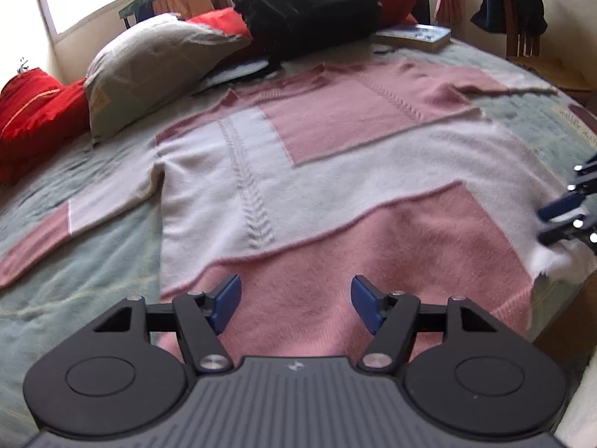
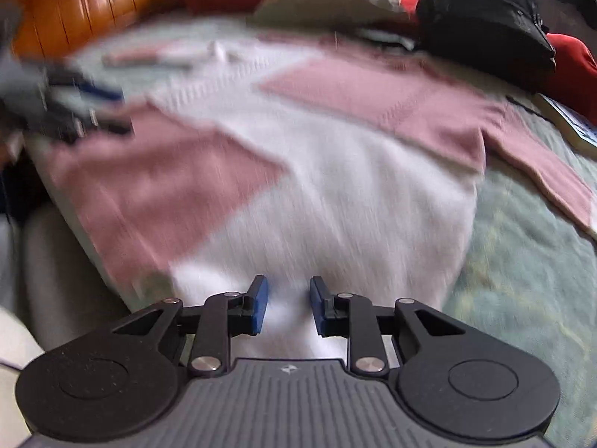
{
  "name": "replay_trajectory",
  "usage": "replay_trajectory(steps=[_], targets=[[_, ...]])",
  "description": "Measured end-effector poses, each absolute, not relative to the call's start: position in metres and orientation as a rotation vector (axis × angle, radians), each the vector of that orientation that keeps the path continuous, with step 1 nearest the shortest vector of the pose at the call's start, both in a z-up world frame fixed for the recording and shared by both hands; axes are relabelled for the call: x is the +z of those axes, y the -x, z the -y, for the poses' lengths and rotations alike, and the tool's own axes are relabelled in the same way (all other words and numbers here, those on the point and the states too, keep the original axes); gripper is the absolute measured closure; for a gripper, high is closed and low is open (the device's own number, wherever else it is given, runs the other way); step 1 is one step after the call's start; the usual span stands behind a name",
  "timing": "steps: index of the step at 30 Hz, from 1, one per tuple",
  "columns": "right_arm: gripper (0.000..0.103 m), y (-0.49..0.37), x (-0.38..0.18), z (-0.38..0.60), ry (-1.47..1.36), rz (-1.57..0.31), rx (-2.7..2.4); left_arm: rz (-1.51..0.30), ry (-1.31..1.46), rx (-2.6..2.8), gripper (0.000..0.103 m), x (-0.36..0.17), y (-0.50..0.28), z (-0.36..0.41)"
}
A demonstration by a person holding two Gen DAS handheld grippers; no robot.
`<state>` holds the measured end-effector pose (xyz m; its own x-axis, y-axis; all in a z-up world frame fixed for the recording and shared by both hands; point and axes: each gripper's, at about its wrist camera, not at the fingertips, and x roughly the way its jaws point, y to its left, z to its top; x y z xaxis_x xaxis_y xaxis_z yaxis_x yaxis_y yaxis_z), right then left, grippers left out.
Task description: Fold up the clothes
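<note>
- A pink-and-white knitted sweater (image 1: 298,171) is seen spread flat, front up, across a pale green bedspread (image 1: 74,298), sleeves stretched out to either side; its hem reaches the near edge of the bed.
- The left tongs (image 1: 294,304) are held over the pink hem panel, jaws set wide apart, with nothing pinched between the blue pads (image 1: 227,298).
- The right tongs (image 2: 289,306) are held over the white corner of the hem, jaws narrowly parted; no cloth appears to be gripped, though that view is smeared by motion.
- In the left wrist view, the right tongs are also seen at the right edge, just above the hem's white corner.
- Beyond the collar a black backpack (image 1: 298,3), a grey pillow (image 1: 149,63), red cushions (image 1: 33,119) and a book (image 1: 414,37) are laid on the bed.
</note>
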<state>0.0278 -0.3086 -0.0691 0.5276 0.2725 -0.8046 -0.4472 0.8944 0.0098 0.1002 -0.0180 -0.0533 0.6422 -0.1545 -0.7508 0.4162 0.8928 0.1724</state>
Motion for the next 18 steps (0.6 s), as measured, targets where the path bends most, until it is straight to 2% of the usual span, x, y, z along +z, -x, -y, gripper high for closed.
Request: replay_trajectory(steps=[2,5,7,8,15,18], targets=[[0.069,-0.013,-0.066,0.318,0.224,-0.932,0.433,-0.827,-0.359,-0.331,0.036,-0.060,-0.098,0.016],[0.054,0.009,-0.057,0.322,0.272,-0.917,0.423,-0.821,-0.356,-0.330,0.036,-0.059,-0.095,0.013],[0.027,0.017,-0.054,0.313,0.324,-0.881,0.437,-0.800,-0.344,-0.340,0.036,-0.052,-0.092,0.015],[0.025,0.020,-0.054,0.307,0.353,-0.870,0.453,-0.787,-0.340,-0.350,0.035,-0.049,-0.089,0.017],[0.026,0.032,-0.089,0.272,0.726,-0.837,0.346,-0.743,-0.327,-0.381,0.033,-0.040,-0.071,0.017],[0.026,0.034,-0.074,0.273,0.701,-0.776,0.327,-0.733,-0.323,-0.373,0.033,-0.037,-0.067,0.013]])
